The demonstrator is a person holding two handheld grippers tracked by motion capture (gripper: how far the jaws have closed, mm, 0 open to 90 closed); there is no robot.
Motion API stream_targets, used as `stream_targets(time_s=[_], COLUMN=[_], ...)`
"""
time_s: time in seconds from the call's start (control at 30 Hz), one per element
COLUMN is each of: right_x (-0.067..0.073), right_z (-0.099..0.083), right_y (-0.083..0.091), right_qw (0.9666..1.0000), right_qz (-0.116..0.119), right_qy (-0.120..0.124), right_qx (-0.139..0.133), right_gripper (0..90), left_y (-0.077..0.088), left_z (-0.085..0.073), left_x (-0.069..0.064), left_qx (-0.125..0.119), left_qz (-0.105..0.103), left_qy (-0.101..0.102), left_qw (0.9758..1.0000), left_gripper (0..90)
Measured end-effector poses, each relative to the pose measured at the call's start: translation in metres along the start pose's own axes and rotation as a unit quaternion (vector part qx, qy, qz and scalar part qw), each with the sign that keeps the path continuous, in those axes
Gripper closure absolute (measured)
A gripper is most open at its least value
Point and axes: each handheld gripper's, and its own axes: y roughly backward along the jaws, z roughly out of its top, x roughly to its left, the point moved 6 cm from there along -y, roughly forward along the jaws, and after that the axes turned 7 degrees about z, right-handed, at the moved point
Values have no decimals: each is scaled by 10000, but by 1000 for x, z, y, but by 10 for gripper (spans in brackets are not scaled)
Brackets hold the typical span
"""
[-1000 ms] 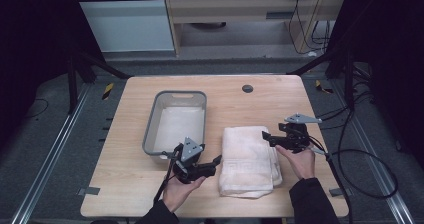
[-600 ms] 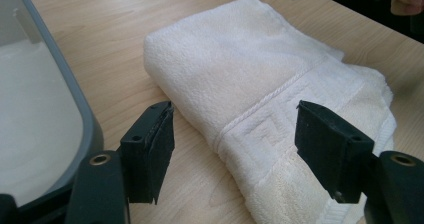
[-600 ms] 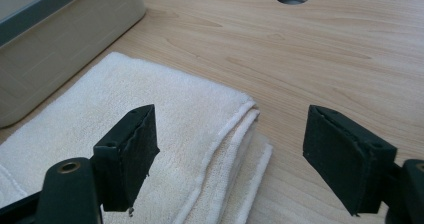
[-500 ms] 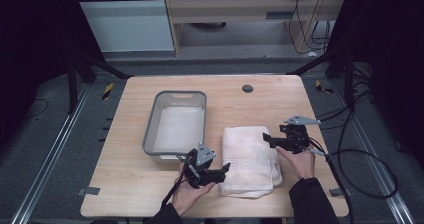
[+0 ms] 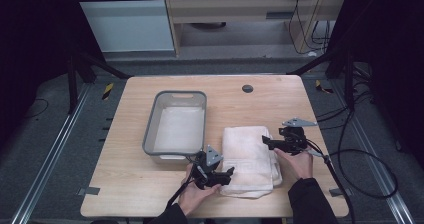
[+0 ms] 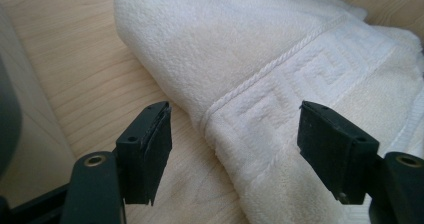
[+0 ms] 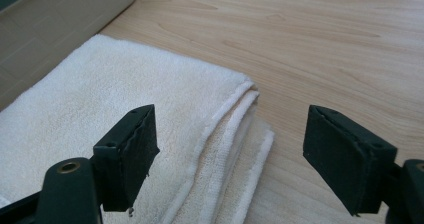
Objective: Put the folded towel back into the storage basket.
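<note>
Folded white towel [image 5: 250, 159], near the table's front edge beside the grey bin [image 5: 176, 124], long axis front-to-back: left gripper [image 5: 220, 176] spread at its front-left corner, right gripper [image 5: 267, 142] spread at its right edge.

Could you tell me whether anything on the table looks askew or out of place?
Nothing much stands out. The folded towel lies flat beside the bin; only its layered edges at the right gripper are slightly uneven. Both grippers are open, the left gripper at the near corner.
</note>
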Motion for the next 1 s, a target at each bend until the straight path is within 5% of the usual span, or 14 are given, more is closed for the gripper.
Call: stream_targets(time_s=[0.57, 1.0], right_x=[3, 2], right_z=[-16, -25], right_y=[-23, -29], right_qw=[9988, 9972], right_qz=[97, 229], right_qy=[-16, -393], right_qx=[488, 597], right_gripper=[241, 297], left_y=[-20, -27], left_z=[-9, -16], left_x=[-3, -3], left_qx=[138, 141], left_qz=[-93, -229], left_qy=[101, 357], left_qw=[9998, 9990], left_gripper=[244, 248])
